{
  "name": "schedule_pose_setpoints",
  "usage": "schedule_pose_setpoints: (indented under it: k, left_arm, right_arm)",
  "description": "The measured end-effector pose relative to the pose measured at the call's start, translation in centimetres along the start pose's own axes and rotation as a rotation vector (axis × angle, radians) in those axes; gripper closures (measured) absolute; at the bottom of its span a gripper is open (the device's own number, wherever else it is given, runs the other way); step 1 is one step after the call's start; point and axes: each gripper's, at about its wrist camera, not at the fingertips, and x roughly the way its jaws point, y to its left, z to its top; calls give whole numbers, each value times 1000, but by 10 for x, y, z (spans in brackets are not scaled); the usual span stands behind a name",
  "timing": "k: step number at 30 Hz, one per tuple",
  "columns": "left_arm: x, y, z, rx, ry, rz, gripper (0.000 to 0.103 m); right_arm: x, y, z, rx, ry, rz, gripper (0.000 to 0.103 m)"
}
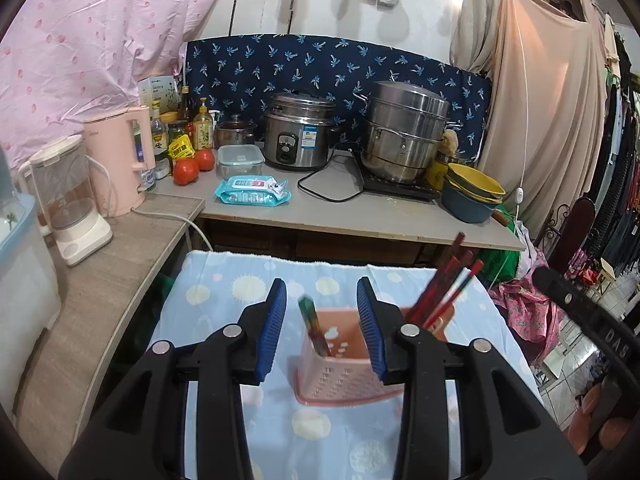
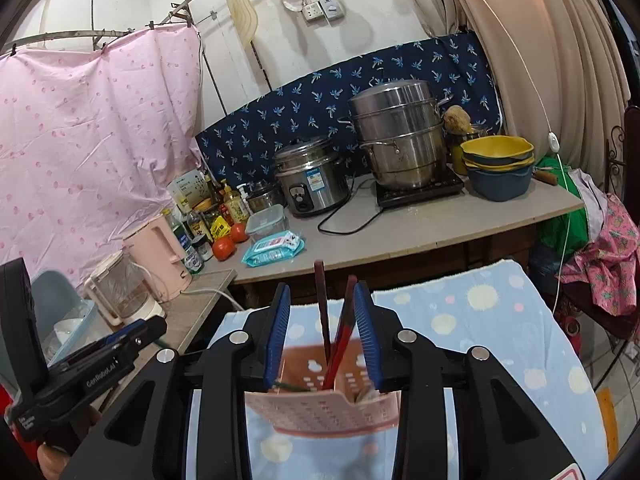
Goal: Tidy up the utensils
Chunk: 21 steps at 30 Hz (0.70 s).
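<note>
**Both grippers released above the pink utensil holder**

A small table under a pale blue cloth (image 1: 224,280) with dotted circles fills the lower middle of both views. Beyond its far edge runs a grey kitchen counter (image 1: 332,216), and a second counter (image 1: 120,264) meets it at the left.

On the grey counter, toward its right end, a tall steel steamer pot (image 1: 404,128) sits on a black hob. Left of it stands a steel rice cooker (image 1: 300,136). A pink kettle (image 1: 116,156) stands at the counter's left end, with stacked yellow and blue bowls (image 1: 474,196) at the right front corner. Near the front edge lie a blue pack of wipes (image 1: 252,192) and two tomatoes (image 1: 194,166).

The pink utensil holder (image 1: 344,364) stands on the cloth, about midway between the table's left and right edges. It is perforated and split into compartments. Red chopsticks (image 1: 444,284) lean up out of its right compartment. A dark, multicoloured utensil handle (image 1: 312,324) leans in the left compartment; it is blurred.

The left gripper (image 1: 322,328) hangs over the holder, its blue pads (image 1: 272,332) spread apart and grasping nothing. The right gripper (image 2: 322,332) is likewise spread wide above the holder (image 2: 320,404), its pads (image 2: 368,332) on either side of the chopsticks (image 2: 340,340); whether one pad touches them cannot be told.
</note>
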Motion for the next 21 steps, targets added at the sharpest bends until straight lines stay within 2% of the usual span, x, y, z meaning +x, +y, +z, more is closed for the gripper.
schedule_pose_setpoints:
  k: [3,14,21]
  left_arm:
    - [-11,-2,-11,2,4,6,63]
    - [-44,-14,-61,10,51,17,63]
    - [-57,-23,-91,27,84,47,63]
  right_arm:
    - [-10,0,-15,-9,24,-4,68]
    - [-49,7,-78,-70,110,-33,68]
    - [-64,7,-106,-84,166,-49,68]
